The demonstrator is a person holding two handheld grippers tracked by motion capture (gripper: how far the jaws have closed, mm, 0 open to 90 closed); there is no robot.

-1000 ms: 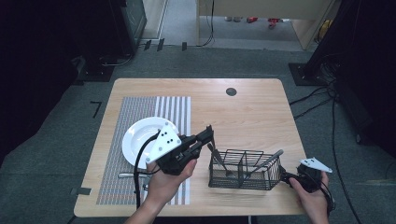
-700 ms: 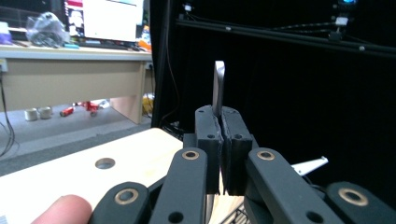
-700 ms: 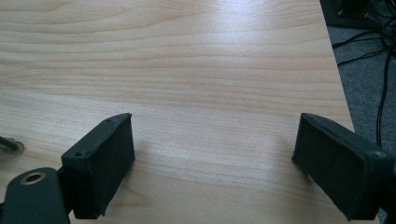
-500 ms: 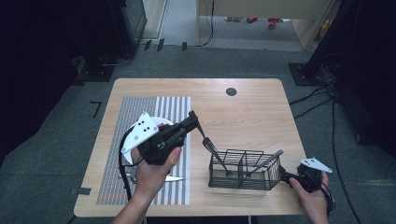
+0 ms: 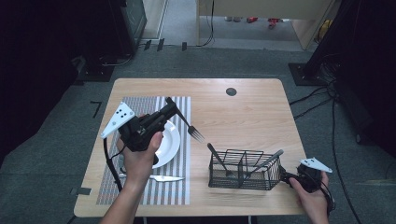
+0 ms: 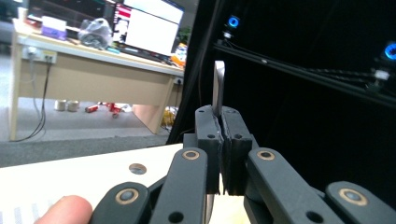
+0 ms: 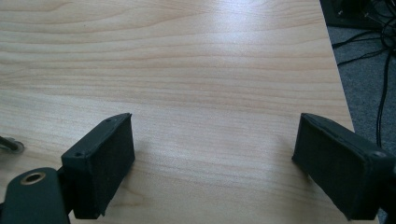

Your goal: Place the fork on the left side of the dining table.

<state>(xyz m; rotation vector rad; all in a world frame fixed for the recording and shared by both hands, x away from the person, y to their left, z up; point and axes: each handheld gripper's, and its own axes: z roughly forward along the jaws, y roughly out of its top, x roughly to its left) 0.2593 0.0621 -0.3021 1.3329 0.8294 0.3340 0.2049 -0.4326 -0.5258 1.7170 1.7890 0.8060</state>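
My left gripper (image 5: 171, 110) hovers over the white plate (image 5: 172, 142), shut on a metal fork (image 5: 190, 127). The fork slants down to the right, with its tines above bare wood between the plate and the basket. In the left gripper view the jaws (image 6: 222, 122) are pressed together and the fork's handle end (image 6: 218, 86) sticks up between them. A black wire basket (image 5: 243, 176) at the front right holds two utensils (image 5: 217, 158). My right gripper (image 5: 285, 177) rests at the basket's right end; its jaws (image 7: 215, 154) stand wide open over bare table, holding nothing.
The plate sits on a striped placemat (image 5: 180, 105), with a knife (image 5: 161, 178) lying below the plate. A round dark grommet (image 5: 231, 91) marks the table's far side. The wooden table (image 5: 252, 116) is bare between the mat and its right edge. Cables lie on the floor at the right.
My left gripper has carried the fork leftward and slightly up, away from the basket's left end to above the plate. The right gripper has stayed put.
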